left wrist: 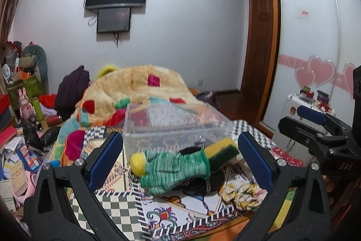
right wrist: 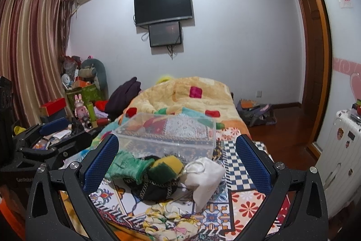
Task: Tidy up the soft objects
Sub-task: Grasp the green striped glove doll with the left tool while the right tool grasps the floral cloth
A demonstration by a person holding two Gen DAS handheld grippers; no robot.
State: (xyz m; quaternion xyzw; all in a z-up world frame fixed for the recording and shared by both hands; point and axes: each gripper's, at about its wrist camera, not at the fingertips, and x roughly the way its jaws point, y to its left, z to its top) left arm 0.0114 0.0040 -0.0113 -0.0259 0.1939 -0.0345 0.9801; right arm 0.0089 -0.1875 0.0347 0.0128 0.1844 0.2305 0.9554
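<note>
Left gripper [left wrist: 180, 159]: jaws spread wide, blue pads well apart, nothing held or touched. The green knitted glove [left wrist: 173, 169] with yellow fingertip lies between the pads from this view, on the patterned cloth [left wrist: 112, 214] covering the bed, just in front of the clear plastic box [left wrist: 171, 125].

Right gripper [right wrist: 178, 165]: likewise wide open, empty, no contact. Between its pads lies the pile: green glove [right wrist: 125, 165], yellow-green sponge-like piece [right wrist: 167, 167], black item with chain trim [right wrist: 153, 188], white drawstring pouch [right wrist: 206, 180], floral scrunchie [right wrist: 168, 218] nearest the camera. The clear box [right wrist: 167, 134] sits just behind the pile and appears to hold nothing.

Writing: "DAS" partly legible on the right gripper's body as seen from the left wrist view [left wrist: 345, 166]; a label on the left gripper's body in the right wrist view is cut off and unreadable. The red-printed wall sign [left wrist: 303, 14] is too small to read.

The black item is mostly buried under glove and sponge. The blanket [left wrist: 140, 87] hides the far bed.
</note>
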